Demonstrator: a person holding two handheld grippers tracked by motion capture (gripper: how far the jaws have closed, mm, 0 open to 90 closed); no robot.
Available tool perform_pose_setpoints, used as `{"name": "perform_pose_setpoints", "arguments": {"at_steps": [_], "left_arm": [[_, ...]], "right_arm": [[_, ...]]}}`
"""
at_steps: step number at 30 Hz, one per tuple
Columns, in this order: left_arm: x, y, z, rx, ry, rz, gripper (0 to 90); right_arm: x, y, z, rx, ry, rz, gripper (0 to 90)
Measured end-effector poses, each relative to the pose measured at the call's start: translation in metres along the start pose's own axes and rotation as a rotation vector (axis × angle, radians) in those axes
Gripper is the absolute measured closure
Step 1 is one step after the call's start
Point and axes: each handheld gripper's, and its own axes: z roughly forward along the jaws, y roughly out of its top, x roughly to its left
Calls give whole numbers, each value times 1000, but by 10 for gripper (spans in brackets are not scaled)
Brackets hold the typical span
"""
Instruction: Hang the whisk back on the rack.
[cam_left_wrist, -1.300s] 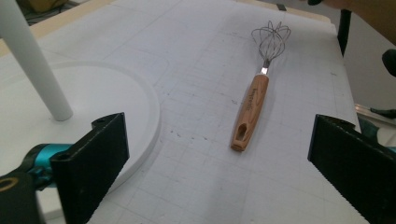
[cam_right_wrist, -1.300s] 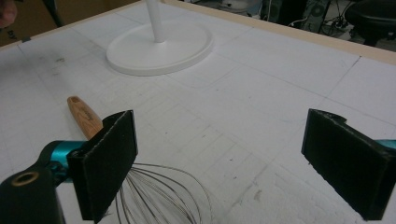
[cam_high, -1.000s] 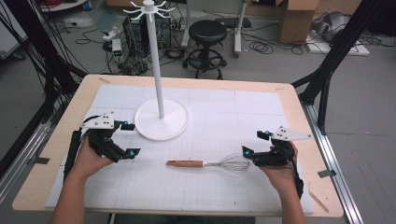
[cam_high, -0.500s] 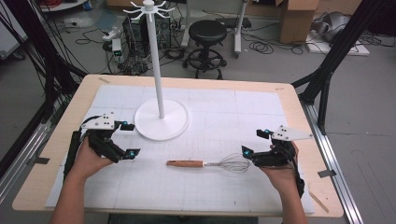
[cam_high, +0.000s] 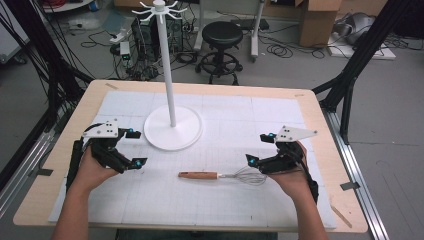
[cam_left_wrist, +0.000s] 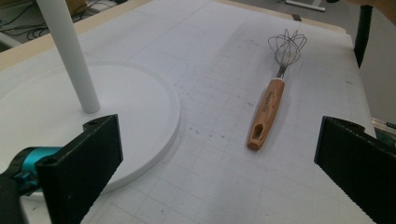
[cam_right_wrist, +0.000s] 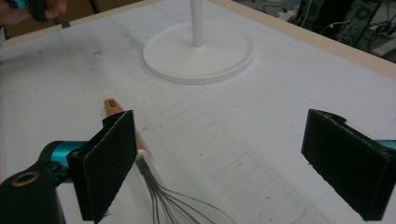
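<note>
I had both grippers parked low over the tabletop (cam_high: 320, 107), w/ the whisk (cam_high: 222, 175) lying flat on the white grid mat (cam_high: 240, 120) between them, nearer the right side. Its wooden handle (cam_high: 198, 175) pointed toward my left gripper (cam_high: 134, 148); the wire head (cam_high: 248, 176) sat just beside my right gripper (cam_high: 261, 148), approx. level w/ the lower fingertip. Jaws on both stood wide apart, nothing held.

From the left gripper view, the whisk (cam_left_wrist: 273, 95) lay well ahead, between the two black jaws, untouched. From the right gripper view, the handle end (cam_right_wrist: 112, 107) poked out behind the left-hand jaw and the wires (cam_right_wrist: 173, 205) fanned out below; whether that jaw actually touched the whisk I couldn't tell, prob. just above it.

The white stand (cam_high: 172, 127), round base and tall pole w/ hooks on top, stood behind the whisk, closer to my left gripper, apart from both.
</note>
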Motion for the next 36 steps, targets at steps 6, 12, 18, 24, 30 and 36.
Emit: {"name": "perform_pose_setpoints", "arguments": {"at_steps": [6,12,18,24,30,36], "left_arm": [[1,0,-5,-13,6,-1,16],[2,-1,-9,-21,10,-5,16],[2,-1,-7,-10,3,-2,16],[2,-1,-6,-8,3,-1,16],[1,-1,-6,1,5,5,16],[1,-1,-4,2,2,4,16]], "right_arm": [[5,15,15,56,49,-38,144],[12,23,34,118,79,-66,149],[20,29,52,205,110,-83,157],[28,30,71,291,149,-127,219],[38,30,86,350,178,-165,238],[44,31,99,412,187,-181,278]]}}
